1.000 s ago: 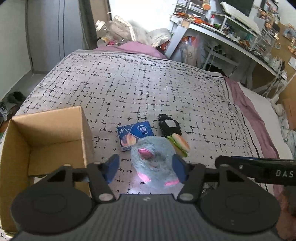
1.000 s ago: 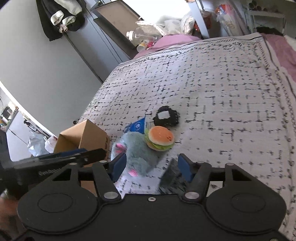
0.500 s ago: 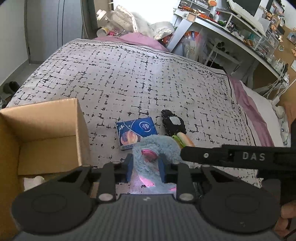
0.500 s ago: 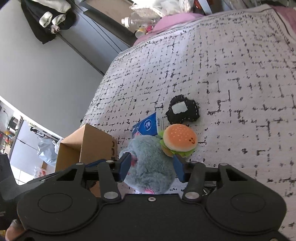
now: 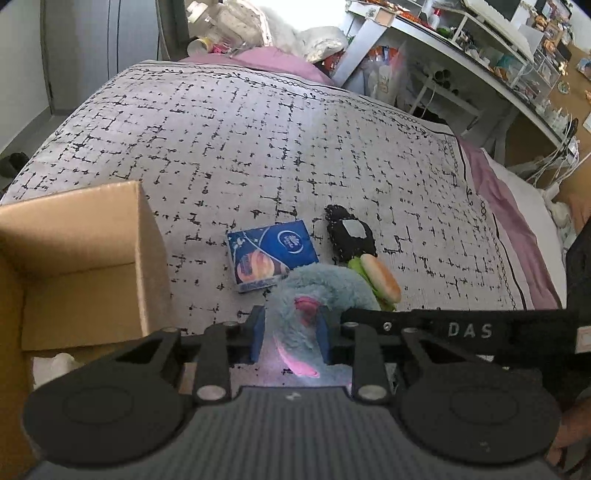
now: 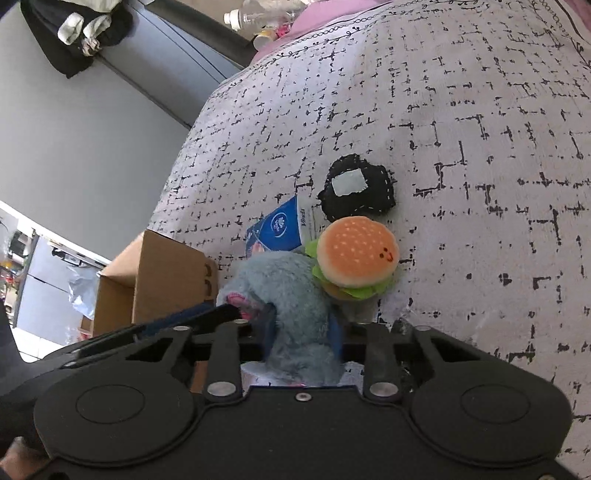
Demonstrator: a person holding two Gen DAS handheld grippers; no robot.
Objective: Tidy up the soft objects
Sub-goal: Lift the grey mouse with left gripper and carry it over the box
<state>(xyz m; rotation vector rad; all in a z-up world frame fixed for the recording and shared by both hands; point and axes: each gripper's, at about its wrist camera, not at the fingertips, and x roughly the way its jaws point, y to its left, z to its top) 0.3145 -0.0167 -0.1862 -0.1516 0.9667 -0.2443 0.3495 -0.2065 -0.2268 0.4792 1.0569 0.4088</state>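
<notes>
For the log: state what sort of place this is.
Most likely a bedroom in a home: the toys lie on a bed with a patterned bedspread, a cluttered desk with shelves stands beside it, and clothes hang on the wall.

Bright daylight blows out behind the bed (image 5: 295, 122); fisheye bends the edges, and the shelving (image 5: 491, 40) looks perhaps slightly soft.

A lived-in home bedroom. A bed (image 5: 280, 147) with a grey patterned cover and a pink sheet (image 5: 513, 206) fills the view. A cluttered white desk (image 5: 443, 44) stands beside it, and clothes (image 6: 85, 26) hang on a grey wardrobe (image 6: 122, 110).
</notes>
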